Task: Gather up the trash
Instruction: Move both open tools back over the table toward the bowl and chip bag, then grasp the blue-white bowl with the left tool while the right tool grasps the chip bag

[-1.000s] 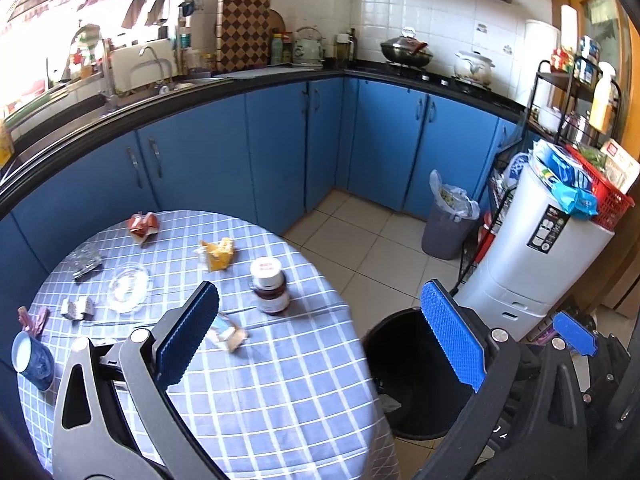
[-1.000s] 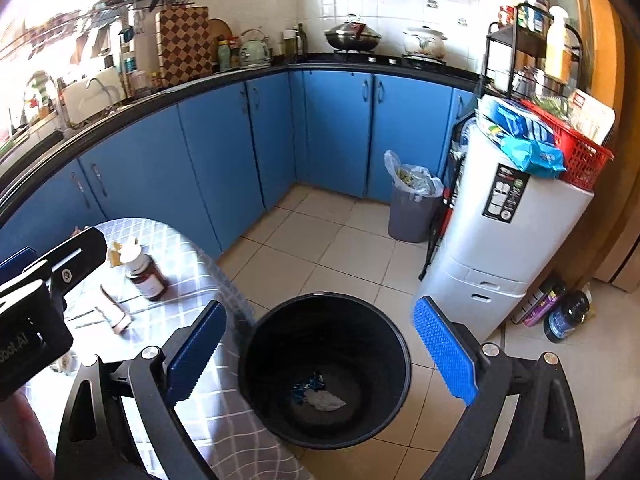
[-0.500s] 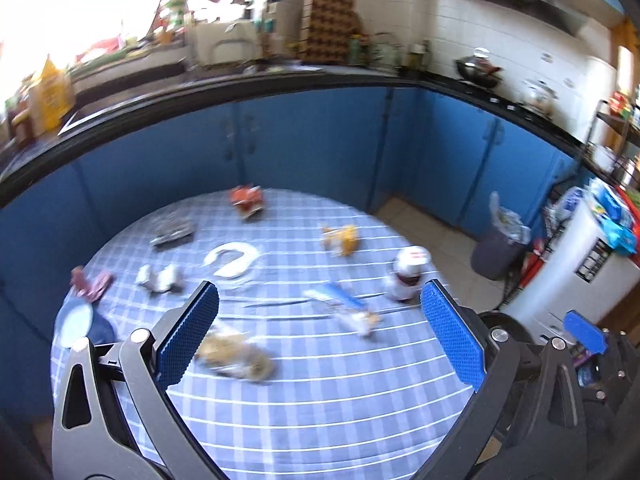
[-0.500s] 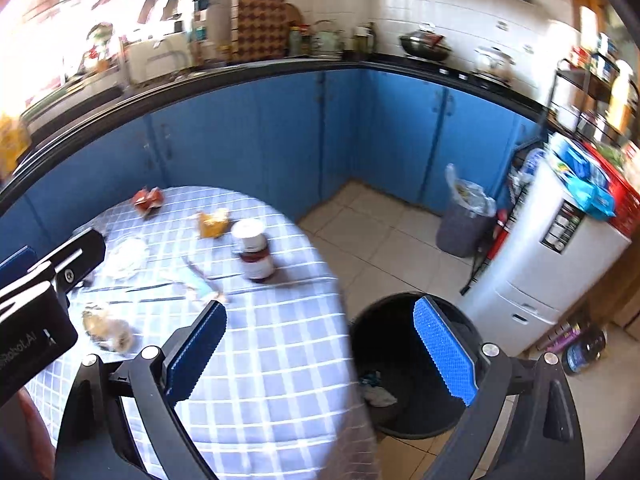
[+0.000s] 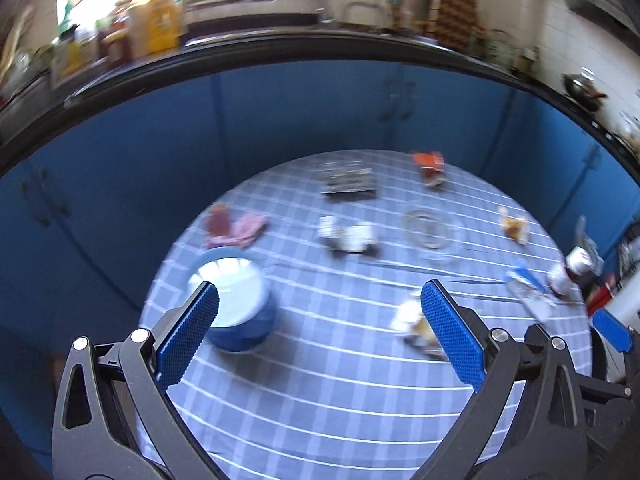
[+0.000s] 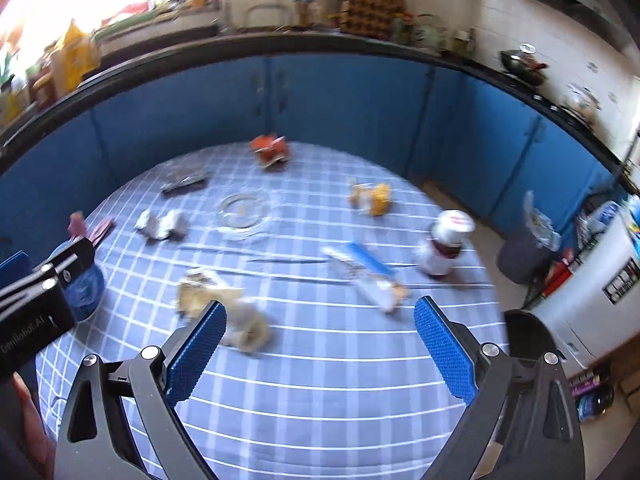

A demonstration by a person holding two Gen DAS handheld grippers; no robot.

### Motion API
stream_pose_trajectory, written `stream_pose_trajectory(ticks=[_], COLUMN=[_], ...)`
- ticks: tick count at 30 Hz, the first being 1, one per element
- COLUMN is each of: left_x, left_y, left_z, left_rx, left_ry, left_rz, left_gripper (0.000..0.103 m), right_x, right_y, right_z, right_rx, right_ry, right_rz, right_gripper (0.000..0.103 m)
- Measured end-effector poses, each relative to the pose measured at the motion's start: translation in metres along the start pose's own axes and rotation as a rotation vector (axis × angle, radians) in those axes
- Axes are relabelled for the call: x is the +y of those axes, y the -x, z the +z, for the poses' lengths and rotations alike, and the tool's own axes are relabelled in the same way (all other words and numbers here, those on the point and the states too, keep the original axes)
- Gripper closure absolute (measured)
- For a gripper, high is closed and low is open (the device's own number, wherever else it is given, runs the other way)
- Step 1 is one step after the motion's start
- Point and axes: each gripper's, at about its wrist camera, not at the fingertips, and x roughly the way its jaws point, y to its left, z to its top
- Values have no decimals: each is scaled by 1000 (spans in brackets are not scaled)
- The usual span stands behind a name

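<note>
Both views are motion-blurred. Several scraps of trash lie on the round checked table (image 6: 320, 392): a crumpled tan wrapper (image 6: 224, 308), a blue-white wrapper (image 6: 368, 272), a yellow wrapper (image 6: 372, 198), a red wrapper (image 6: 270, 150), a silver foil wad (image 6: 160, 224). The black trash bin (image 6: 528, 340) stands at the table's right edge. My left gripper (image 5: 320, 336) is open and empty above the table, between a blue cup (image 5: 236, 304) and the tan wrapper (image 5: 416, 324). My right gripper (image 6: 320, 344) is open and empty, just right of the tan wrapper.
A jar with a white lid (image 6: 446, 244), a glass dish (image 6: 242, 210), a dark packet (image 6: 184, 182) and a pink cloth (image 5: 236, 228) are on the table. Blue cabinets (image 6: 340, 96) curve behind it. A grey bin (image 6: 524, 256) and white appliance (image 6: 600, 304) stand at right.
Both grippers have swung left from the black bin to over the table. The left one now faces the table's left half with the blue cup. Both stayed open and empty.
</note>
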Motion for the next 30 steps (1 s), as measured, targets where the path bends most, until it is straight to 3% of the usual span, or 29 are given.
stream_pose_trajectory(ticks=[7,18,26,30], left_x=[47,47,54,54], left_y=[-34,-90,-105,-106], left_z=[-7,-12,-11,-13], left_rx=[64,158,180,176], left_ry=[47,7,39,34], left_rz=[55,79,73,83], left_gripper=[3,3,4,22], right_x=[41,63,68,67], right_y=[-30,-81,-94,-91], right_z=[2,6,1,-1], right_rx=[52,139,154,164], right_ry=[64,67,73,62], right_rz=[35,66,108,153], right_gripper=[11,11,11,27])
